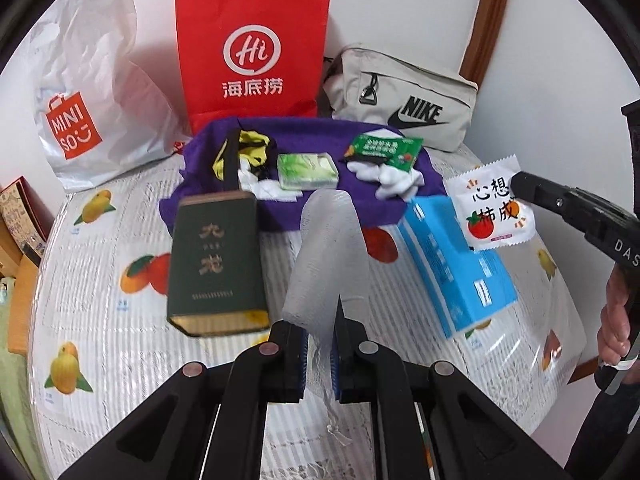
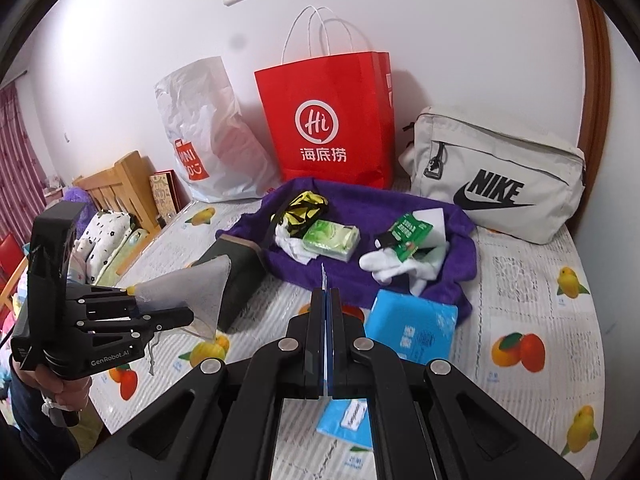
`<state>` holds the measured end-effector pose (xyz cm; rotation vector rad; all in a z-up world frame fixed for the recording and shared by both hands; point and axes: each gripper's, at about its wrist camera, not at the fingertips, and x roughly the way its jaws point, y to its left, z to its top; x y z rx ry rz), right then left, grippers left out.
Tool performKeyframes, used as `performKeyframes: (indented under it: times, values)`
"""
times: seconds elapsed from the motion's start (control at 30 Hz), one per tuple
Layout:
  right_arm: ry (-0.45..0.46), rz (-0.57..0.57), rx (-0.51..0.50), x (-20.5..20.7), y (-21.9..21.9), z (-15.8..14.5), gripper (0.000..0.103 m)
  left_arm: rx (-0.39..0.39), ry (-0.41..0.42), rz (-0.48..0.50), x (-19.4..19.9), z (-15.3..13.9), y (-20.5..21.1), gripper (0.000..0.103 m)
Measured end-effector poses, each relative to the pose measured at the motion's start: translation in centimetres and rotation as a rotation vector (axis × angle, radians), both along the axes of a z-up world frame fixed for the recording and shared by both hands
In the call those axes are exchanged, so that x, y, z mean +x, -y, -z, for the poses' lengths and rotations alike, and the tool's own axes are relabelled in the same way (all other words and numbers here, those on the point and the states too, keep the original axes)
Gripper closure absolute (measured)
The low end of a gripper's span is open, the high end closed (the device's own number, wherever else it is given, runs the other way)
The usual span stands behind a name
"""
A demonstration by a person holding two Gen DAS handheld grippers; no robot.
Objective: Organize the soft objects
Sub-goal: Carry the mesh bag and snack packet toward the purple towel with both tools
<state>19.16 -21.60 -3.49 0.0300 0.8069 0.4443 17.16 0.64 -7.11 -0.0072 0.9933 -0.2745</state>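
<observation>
My left hand-held gripper [image 1: 320, 356] is matt black plastic, pinching translucent foam mesh [image 1: 328, 256]. The purple towel [image 1: 312, 140] looks fuzzy; the red bag [image 1: 252, 52] is smooth paper, the white shopping bag [image 1: 88, 92] crinkled glossy plastic.

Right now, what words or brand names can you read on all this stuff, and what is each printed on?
"Hi 海底捞": red paper bag
"MINISO": white plastic bag
"NIKE": grey pouch
"心想柿成": white sachet in the right gripper
"GenRobot.AI": left gripper
"九龙": green box
Green packet, blue box: unreadable.
</observation>
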Motion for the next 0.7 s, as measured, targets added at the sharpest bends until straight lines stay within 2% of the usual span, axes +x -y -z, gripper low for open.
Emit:
performKeyframes:
  times: [0.37, 0.7]
  values:
    - [-0.004, 0.000, -0.003, 5.9, -0.8, 0.1, 0.103, -0.005, 0.000, -0.048, 5.2, -0.6, -1.2, 0.094]
    - [-0.015, 0.008, 0.001, 11.8, -1.4, 1.1, 0.103, -0.002, -0.023, -0.054, 10.3, 0.2, -0.8, 0.094]
